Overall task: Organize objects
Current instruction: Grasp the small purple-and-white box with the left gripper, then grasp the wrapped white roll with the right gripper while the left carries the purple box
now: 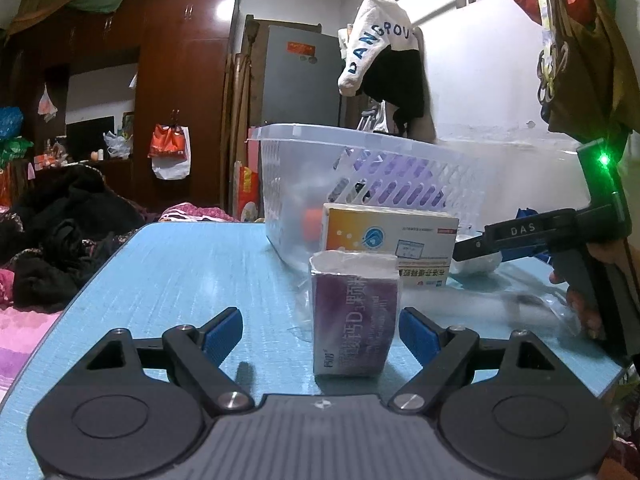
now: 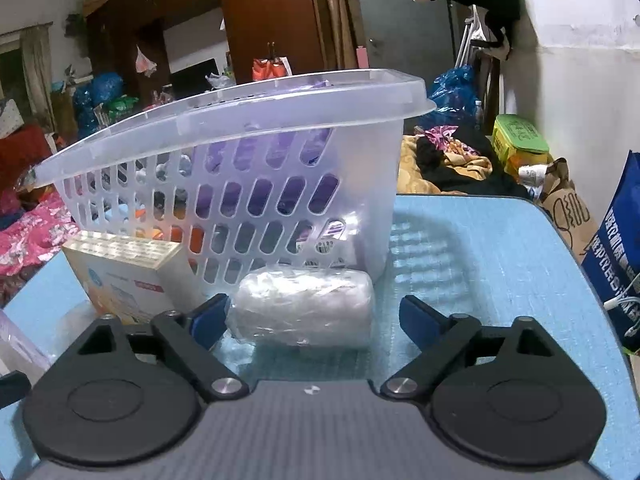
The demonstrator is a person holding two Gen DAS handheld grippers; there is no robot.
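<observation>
Both jaws spread — purple box [image 1: 355,320] label blurred, basket [image 2: 240,128] contents hard to make out.

translucent glossy plastic basket [image 2: 224,128]; cardboard box [image 1: 390,236] looks smooth; roll [image 2: 304,308] in crinkly clear film; table [image 2: 480,248] finely grained, matt.

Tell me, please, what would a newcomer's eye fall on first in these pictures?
Probably the big clear basket at the back of the blue table. Next, a purple box standing between the open left gripper fingers, and a plastic-wrapped bundle lying before the open right gripper.
</observation>
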